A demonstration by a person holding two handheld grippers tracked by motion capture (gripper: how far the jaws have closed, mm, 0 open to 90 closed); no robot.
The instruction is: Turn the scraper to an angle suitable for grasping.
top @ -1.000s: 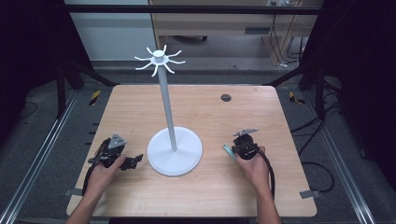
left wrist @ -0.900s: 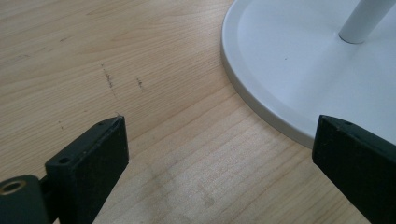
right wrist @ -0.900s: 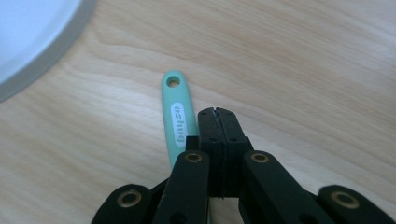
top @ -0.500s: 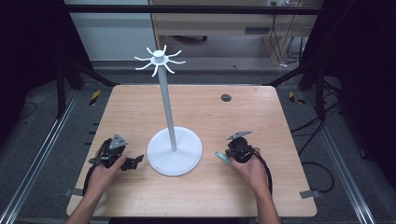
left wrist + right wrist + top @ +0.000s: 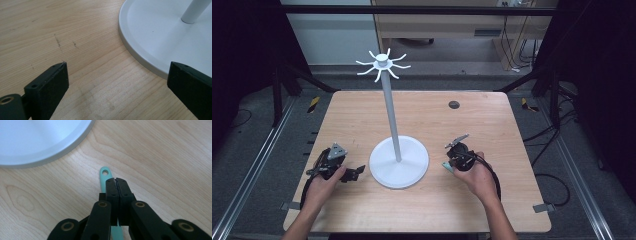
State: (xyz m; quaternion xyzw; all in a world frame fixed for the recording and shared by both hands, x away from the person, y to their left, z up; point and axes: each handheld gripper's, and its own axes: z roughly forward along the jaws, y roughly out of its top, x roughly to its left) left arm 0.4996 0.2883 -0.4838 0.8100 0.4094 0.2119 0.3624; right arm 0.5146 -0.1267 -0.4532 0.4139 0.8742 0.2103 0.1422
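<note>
A white stand [image 5: 390,115] rises from a round white base [image 5: 399,162] at mid-table, with a ring of curved hooks [image 5: 383,62] at its top. My left gripper [image 5: 357,172] lies on the wood just left of the base, open and holding nothing. In the left gripper view its jaws [image 5: 117,75] stand wide apart, the right one over the base's rim [image 5: 140,58]. My right gripper [image 5: 451,162] is right of the base, shut on a teal utensil handle [image 5: 105,173] that has a hanging hole at its tip. The rest of the utensil is hidden under the gripper.
A small dark round insert [image 5: 454,104] sits in the wooden table [image 5: 492,125] at the back right. Metal rails run along both sides of the table. Bare wood lies in front of the base and behind it.
My right gripper has slid a little to the left, toward the stand's base, carrying the teal handle with it. The left gripper has stayed where it was.
</note>
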